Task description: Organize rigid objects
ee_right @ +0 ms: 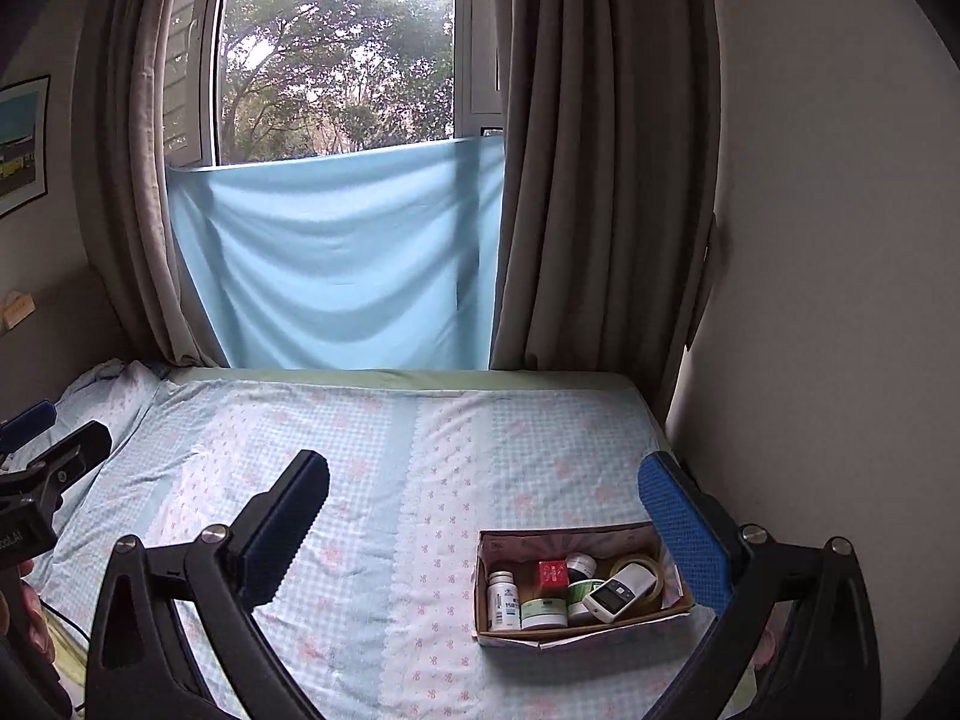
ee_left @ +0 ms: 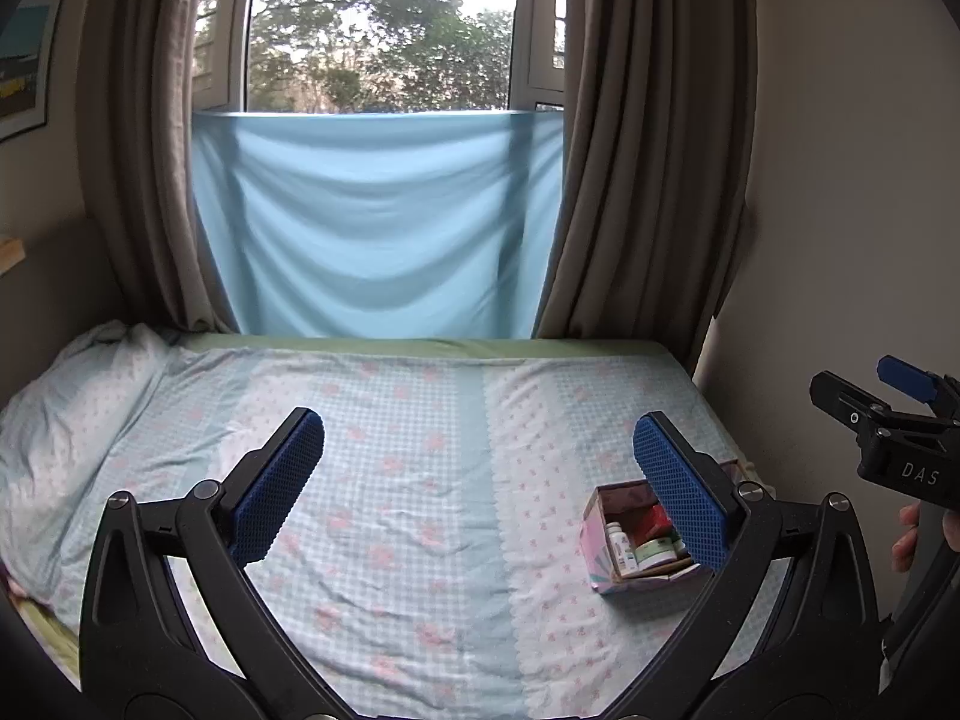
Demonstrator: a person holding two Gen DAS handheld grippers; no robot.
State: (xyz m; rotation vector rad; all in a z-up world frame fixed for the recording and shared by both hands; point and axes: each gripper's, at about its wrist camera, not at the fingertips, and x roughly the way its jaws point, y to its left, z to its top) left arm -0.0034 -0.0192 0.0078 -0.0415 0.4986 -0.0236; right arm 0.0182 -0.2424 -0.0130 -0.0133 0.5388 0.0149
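Cardboard open box (ee_right: 579, 591) of small bottles sits near bed's (ee_right: 372, 480) right edge. Both tools, left (ee_left: 480, 480) and right (ee_right: 483, 516), spread wide, empty. Light, flimsy walls; grip a short side.

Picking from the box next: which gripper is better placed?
Right. The box sits just ahead of the open right gripper, by its right finger; the left gripper is farther left.

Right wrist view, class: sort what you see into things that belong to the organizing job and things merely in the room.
Job: box; white bottle; green-label jar; red carton; white device; tape roll; right tool.

Room: bed; curtains; blue cloth; window; wall picture.
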